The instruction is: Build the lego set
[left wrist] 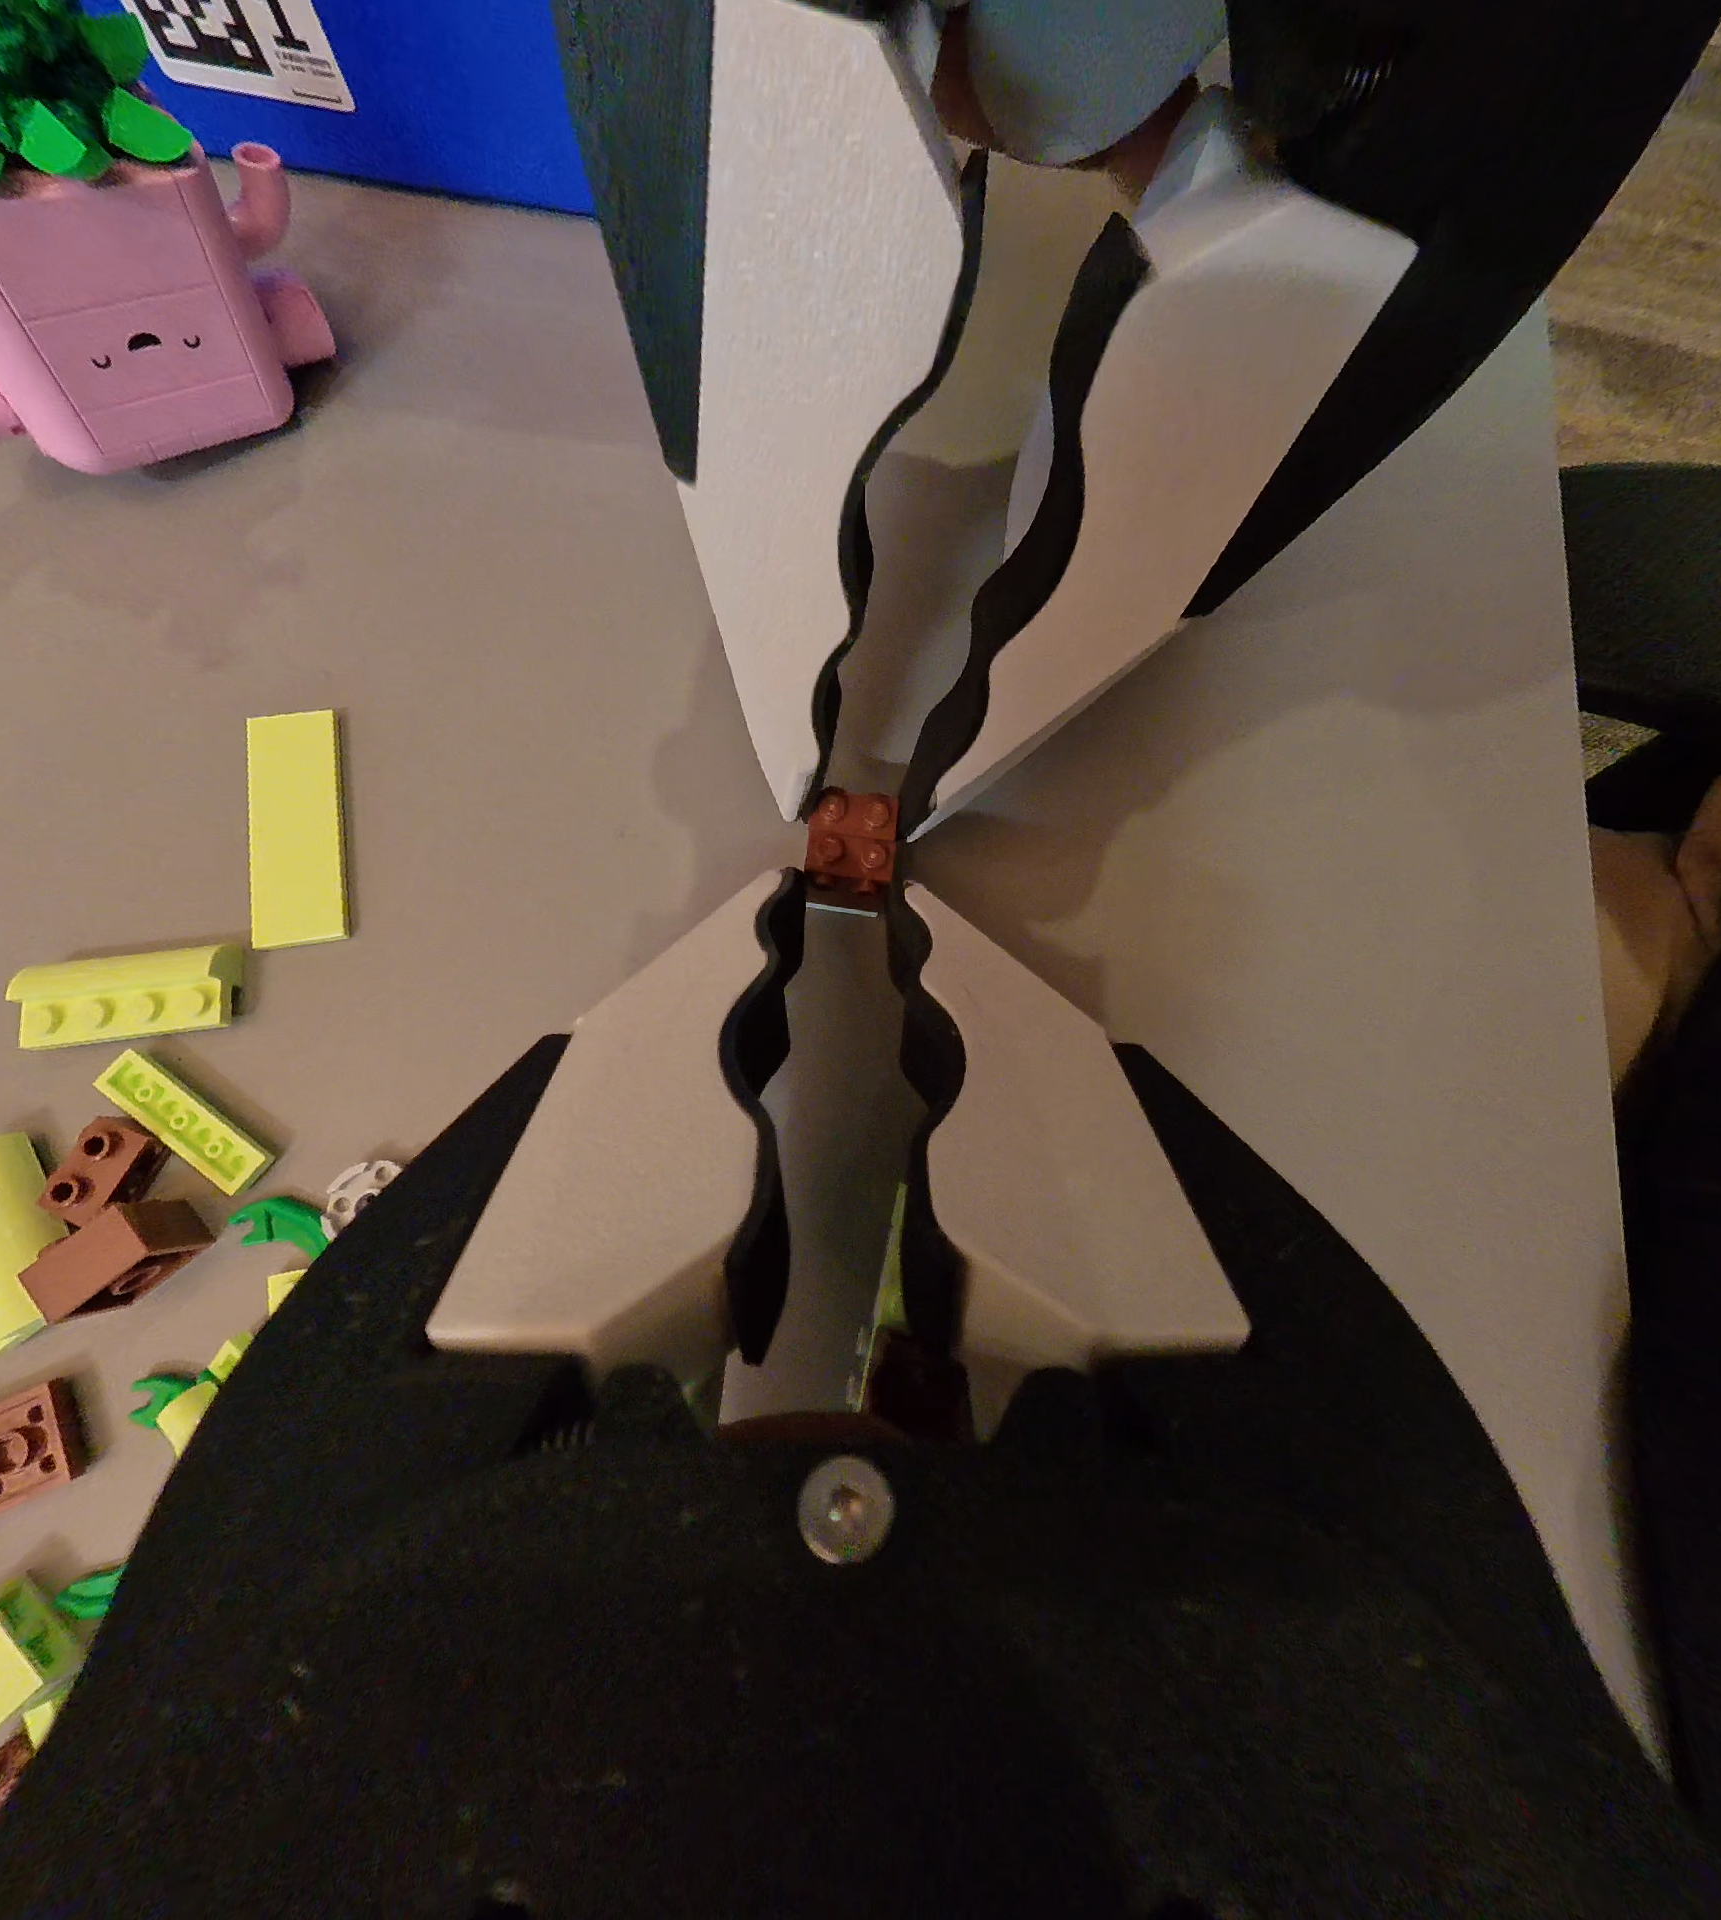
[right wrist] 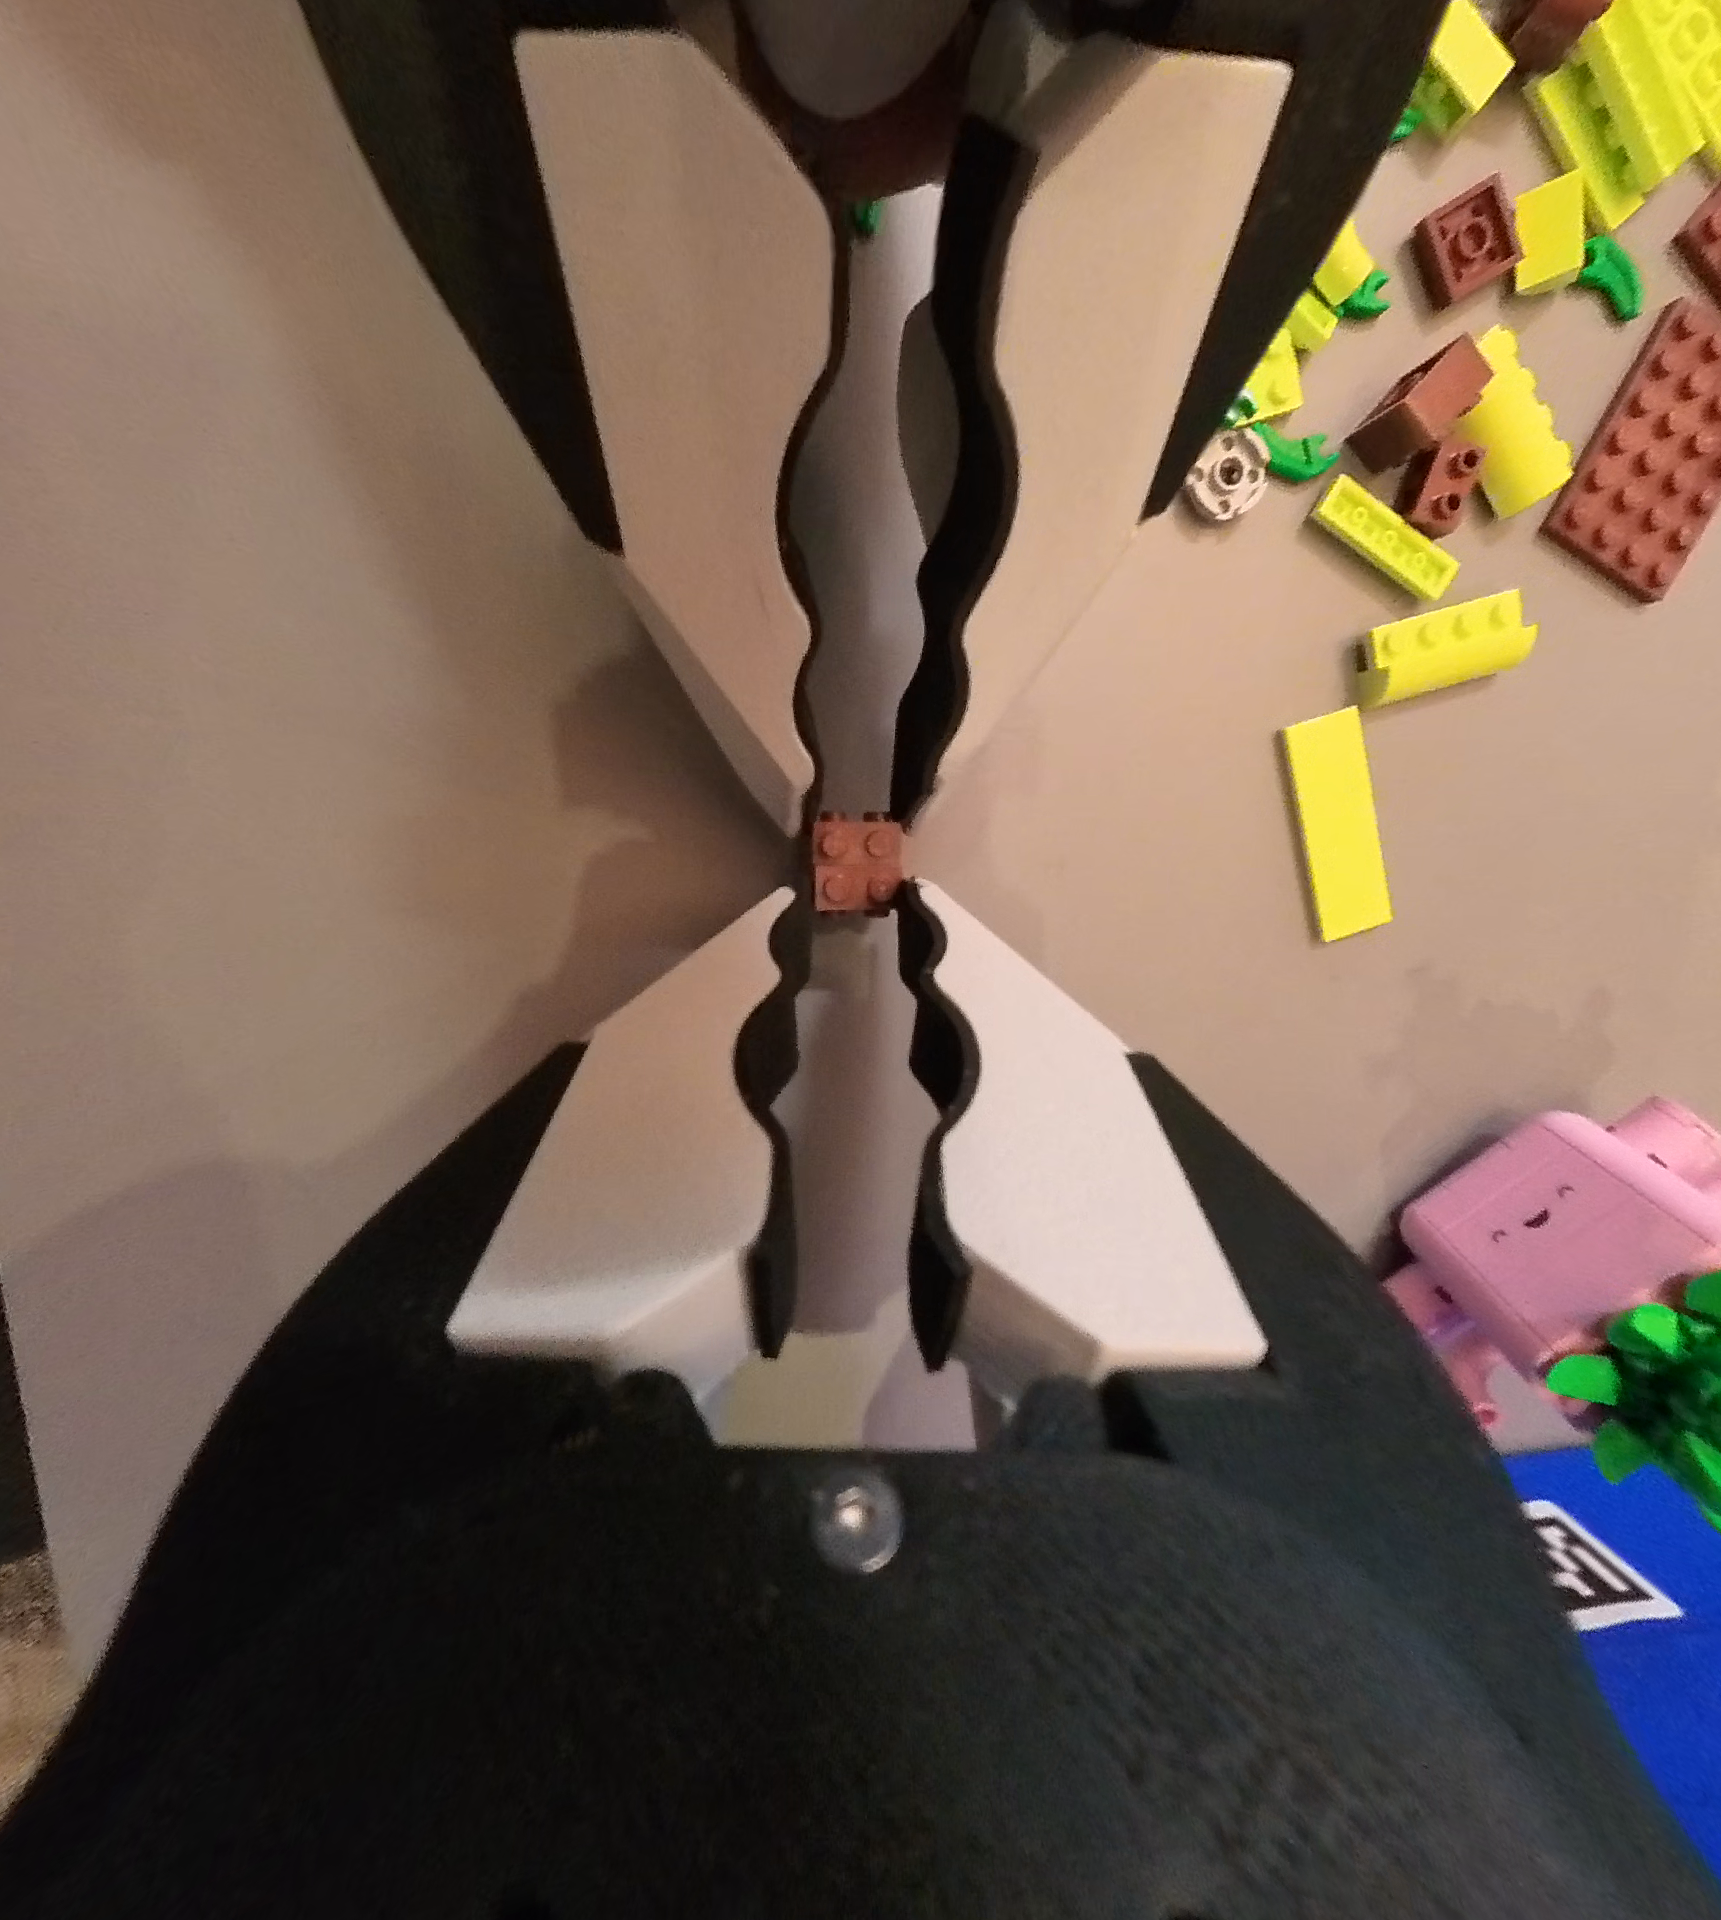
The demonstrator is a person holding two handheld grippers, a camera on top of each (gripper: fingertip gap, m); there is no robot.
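Got both of my hand-held grippers, left (left wrist: 851, 886) and right (right wrist: 856, 902), meeting tip to tip, each pinching the small reddish-brown studded plastic brick (left wrist: 853, 842). It's held up above the grey counter (left wrist: 482, 582), loose lime and brown pieces (left wrist: 118, 1174) off to one side.

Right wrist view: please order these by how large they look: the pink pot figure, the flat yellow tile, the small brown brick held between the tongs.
1. Pink pot figure, though it lies nearest the camera, which enlarges it.
2. Flat yellow tile.
3. Small brown brick, clearly smallest.
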